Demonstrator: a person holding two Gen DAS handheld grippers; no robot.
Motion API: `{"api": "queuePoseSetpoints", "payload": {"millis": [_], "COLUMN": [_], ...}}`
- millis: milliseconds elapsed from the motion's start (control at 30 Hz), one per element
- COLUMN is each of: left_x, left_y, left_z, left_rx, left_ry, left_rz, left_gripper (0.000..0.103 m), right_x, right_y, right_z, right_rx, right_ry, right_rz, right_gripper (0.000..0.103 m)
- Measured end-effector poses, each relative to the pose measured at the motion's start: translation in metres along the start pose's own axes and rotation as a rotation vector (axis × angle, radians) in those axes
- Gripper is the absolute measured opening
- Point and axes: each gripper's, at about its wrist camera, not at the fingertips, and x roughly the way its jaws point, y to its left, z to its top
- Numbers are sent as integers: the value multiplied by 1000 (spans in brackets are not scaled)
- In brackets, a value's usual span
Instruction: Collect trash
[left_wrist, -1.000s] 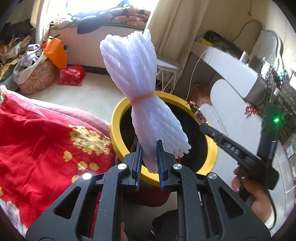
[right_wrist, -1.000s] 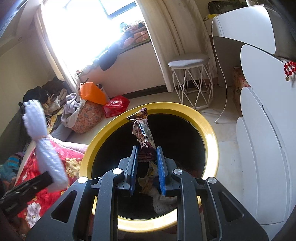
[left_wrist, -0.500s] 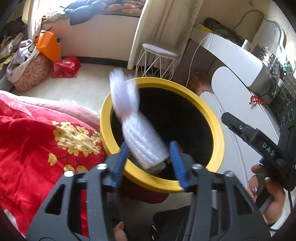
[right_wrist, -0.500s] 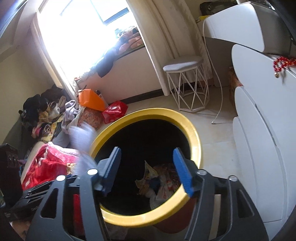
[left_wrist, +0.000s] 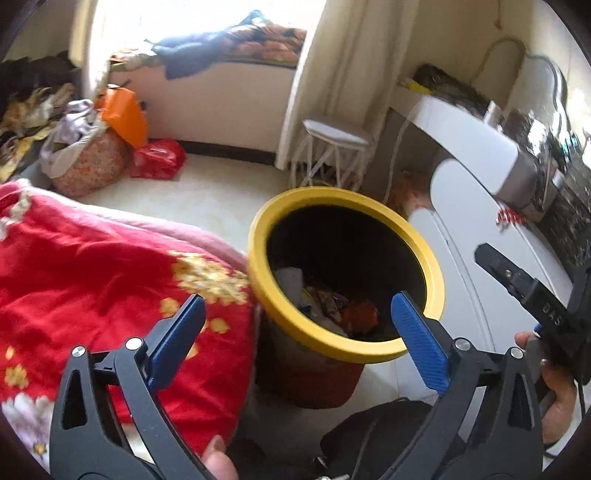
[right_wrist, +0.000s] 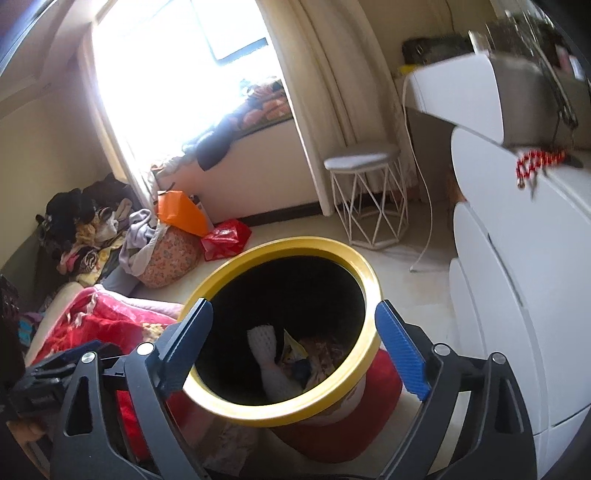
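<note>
**Both grippers wide open over the bin, trash down inside**

Here is the left gripper (left_wrist: 297, 325), jaws spread wide and nothing between them, hanging above the near rim of the yellow-rimmed trash bin (left_wrist: 343, 349). Its blue pads (left_wrist: 419, 341) frame the bin's mouth from either side. Down in the dark interior lies a jumble of trash (left_wrist: 332, 304): wrappers in orange and purple tones, with a pale scrap at the left.

Over to the right wrist view and it is the same story: the right gripper (right_wrist: 293, 349) is fully spread, holding nothing, with the bin's yellow rim (right_wrist: 280, 408) sitting right between its fingers. Inside, the white foam netting bundle (right_wrist: 271, 363) rests against the left inner wall, touching the heap of wrappers (right_wrist: 317, 356) beside it. The bin's body below the rim shows red.

The bin stands on the pale floor (left_wrist: 218, 195), pressed close to the edge of the bed with its red floral blanket (left_wrist: 92, 273). A white cabinet (right_wrist: 517, 288) stands at the bin's other side. Further back, a white wire-legged stool (right_wrist: 364, 192) stands by the curtain, and an orange bag (right_wrist: 181, 214) and a red bag (right_wrist: 225, 238) sit near a pile of clothes under the window.

The person's right hand (left_wrist: 554, 391) shows at the edge of the left wrist view, gripping the other tool's handle.
</note>
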Motion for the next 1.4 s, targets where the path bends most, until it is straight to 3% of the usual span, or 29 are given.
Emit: {"api": "queuePoseSetpoints", "payload": {"millis": [133, 433, 600, 933, 1100, 1400], "left_x": [-29, -94, -121, -171, -181, -177], "left_y": [14, 41, 52, 53, 55, 59], "left_z": [-6, -31, -46, -85, -91, -95], "left_rx": [-46, -117, -147, -125, -119, -132], "left_ry": [-58, -153, -192, -347, -400, -380], "left_rz": [50, 183, 218, 326, 337, 326], "left_gripper": [93, 92, 93, 93, 93, 93], "right_x": [-17, -49, -66, -115, -123, -123], "right_y": [16, 59, 82, 107, 117, 117], "right_z": [-2, -18, -30, -57, -71, -73], "right_rx": [-48, -169, -234, -271, -341, -351], "right_ry": [-41, -117, -174, -396, -445, -439], "right_rz": [15, 62, 74, 69, 55, 55], "right_gripper": [96, 96, 96, 97, 97, 97]}}
